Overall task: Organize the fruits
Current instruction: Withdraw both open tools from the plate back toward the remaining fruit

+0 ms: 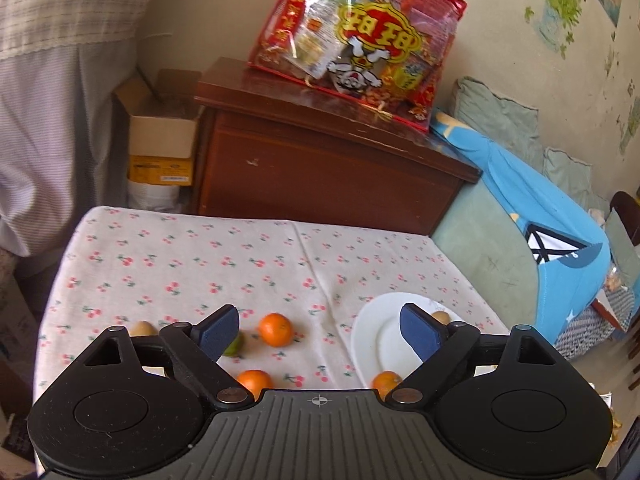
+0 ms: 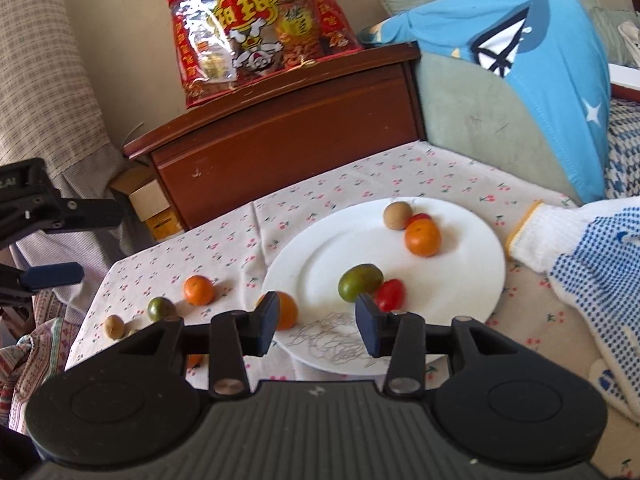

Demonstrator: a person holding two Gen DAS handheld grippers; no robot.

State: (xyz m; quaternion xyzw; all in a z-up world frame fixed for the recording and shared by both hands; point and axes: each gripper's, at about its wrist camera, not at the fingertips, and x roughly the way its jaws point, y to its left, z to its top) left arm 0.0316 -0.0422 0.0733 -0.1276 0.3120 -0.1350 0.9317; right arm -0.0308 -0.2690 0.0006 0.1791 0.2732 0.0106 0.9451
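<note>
Cherry-print cloth (image 1: 192, 256) | right view only: glove (image 2: 576, 248), red tomato (image 2: 390, 294)

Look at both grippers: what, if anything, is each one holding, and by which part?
Nothing is held. The left gripper is open above the tablecloth, and the right gripper is open over the near rim of the white plate.

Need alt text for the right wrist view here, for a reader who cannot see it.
An open right hand-held gripper hovers at the near rim of a white plate holding two oranges, two red tomatoes, a green fruit and a brown one; more fruit lies on the cherry-print cloth to the left.
</note>
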